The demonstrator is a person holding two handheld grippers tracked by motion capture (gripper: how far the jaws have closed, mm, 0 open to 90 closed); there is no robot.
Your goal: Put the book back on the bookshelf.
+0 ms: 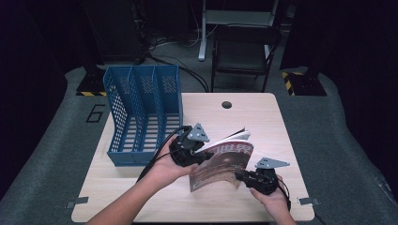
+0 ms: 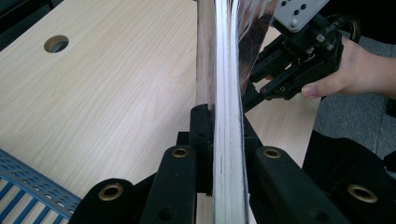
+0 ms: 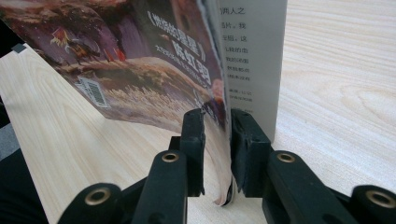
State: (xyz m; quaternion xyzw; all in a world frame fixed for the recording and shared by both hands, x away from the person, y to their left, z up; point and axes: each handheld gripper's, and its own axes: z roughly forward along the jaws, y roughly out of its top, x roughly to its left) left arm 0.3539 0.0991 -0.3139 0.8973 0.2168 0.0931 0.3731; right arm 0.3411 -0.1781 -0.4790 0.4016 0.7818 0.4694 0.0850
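Two grippers on one magazine (image 1: 220,164), held above the wooden table (image 1: 263,117) near its front half. Left gripper (image 1: 199,154) clamped on the magazine's edge nearest it; in the left gripper view, both black jaws pressed flat against the stacked page edges (image 2: 229,140), pages running straight ahead and up from between them. Right gripper (image 1: 240,177) closed on the opposite lower corner; in the right gripper view, jaws pinching the glossy cover (image 3: 140,60) and a few sheets, with a white printed page (image 3: 254,56) standing just past the right-hand jaw. Barcode (image 3: 93,93) visible on the cover, off to the left of that gripper's jaws. Magazine tilted, cover facing the person, pages fanned slightly open at the top edge beyond the left gripper. Lower edge of the magazine near the table surface; contact with it cannot be told. Right gripper (image 2: 289,70) and the holding hand (image 2: 345,70) seen ahead and to the right from the left gripper, gripping the far side of the same magazine. Blue three-slot file rack (image 1: 141,112) standing on the table ahead and to the left of the left gripper, just beside it; a corner of its mesh (image 2: 28,186) at lower left in the left gripper view. Round cable hole (image 1: 226,104) in the table well ahead of both grippers. Black chair (image 1: 244,51) on the floor beyond the table.
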